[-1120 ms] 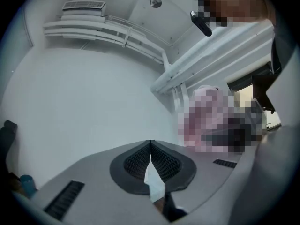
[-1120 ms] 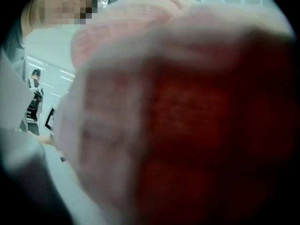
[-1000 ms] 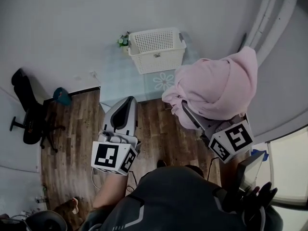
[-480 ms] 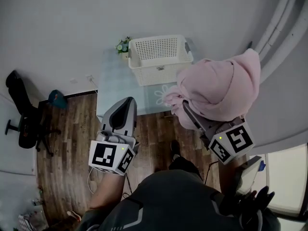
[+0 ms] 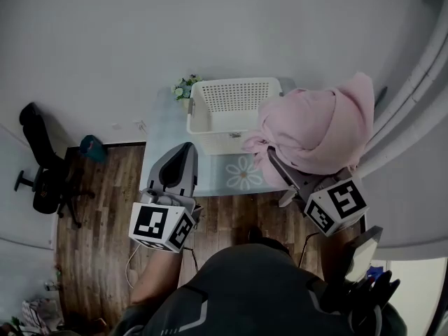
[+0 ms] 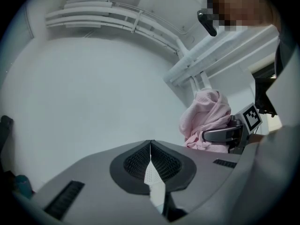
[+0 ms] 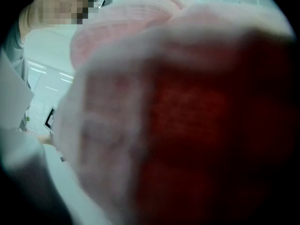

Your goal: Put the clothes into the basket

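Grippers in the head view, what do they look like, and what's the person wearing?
Both are grey, tapered tools. The left gripper carries a white cube with black square markers at its rear, as does the right gripper. The left's fingers have dark ribbed pads. The person wears a dark top with thin pale lines.

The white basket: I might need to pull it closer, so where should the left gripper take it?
Probably take the white basket by its near-left rim, coming from the person's side: the thin upright wall stands exposed there, while the pink garment in the right gripper hides its right end.
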Tool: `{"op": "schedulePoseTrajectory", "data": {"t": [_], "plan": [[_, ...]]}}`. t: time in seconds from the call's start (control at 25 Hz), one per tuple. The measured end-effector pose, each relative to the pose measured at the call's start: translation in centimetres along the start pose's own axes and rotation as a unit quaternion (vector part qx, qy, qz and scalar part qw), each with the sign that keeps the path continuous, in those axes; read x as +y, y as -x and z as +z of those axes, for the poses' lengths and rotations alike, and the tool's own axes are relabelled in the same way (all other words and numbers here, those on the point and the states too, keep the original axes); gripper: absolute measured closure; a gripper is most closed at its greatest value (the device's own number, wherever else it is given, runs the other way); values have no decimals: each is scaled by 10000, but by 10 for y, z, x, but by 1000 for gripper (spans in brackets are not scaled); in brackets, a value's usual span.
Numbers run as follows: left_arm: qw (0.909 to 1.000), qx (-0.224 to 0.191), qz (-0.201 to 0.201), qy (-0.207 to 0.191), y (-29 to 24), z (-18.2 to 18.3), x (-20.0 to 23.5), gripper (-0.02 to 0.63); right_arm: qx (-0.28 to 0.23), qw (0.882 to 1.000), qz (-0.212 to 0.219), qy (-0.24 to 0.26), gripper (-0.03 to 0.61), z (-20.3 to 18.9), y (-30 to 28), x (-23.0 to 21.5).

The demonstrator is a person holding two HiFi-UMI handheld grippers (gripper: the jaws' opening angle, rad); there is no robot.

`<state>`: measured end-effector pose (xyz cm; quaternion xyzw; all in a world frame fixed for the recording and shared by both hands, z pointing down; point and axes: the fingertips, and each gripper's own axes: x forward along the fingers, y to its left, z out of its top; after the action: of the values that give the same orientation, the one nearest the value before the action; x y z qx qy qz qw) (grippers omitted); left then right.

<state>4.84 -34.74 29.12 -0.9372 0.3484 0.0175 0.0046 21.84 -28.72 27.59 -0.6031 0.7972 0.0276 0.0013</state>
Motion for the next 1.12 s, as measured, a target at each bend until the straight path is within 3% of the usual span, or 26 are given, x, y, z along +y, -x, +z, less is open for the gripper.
{"op": "schedulePoseTrajectory", "data": {"t": [0.4,0.64,1.0,1.12], "plan": [[9984,111,552,13,-53,-5,23,603,108,9974,688,202,207,-3,-59,-53],[9954,323,884,149,-81,-23,79,603,199,9942,1049,101,207,-18,-141,-73],[9975,199,671,-103,-46,5,63,603,367,9921,1155,324,207,-13,-146,-68],[9973,181,706,-95,-45,5,71,603,467,9904,1244,386,207,-30,-160,-73]]}}
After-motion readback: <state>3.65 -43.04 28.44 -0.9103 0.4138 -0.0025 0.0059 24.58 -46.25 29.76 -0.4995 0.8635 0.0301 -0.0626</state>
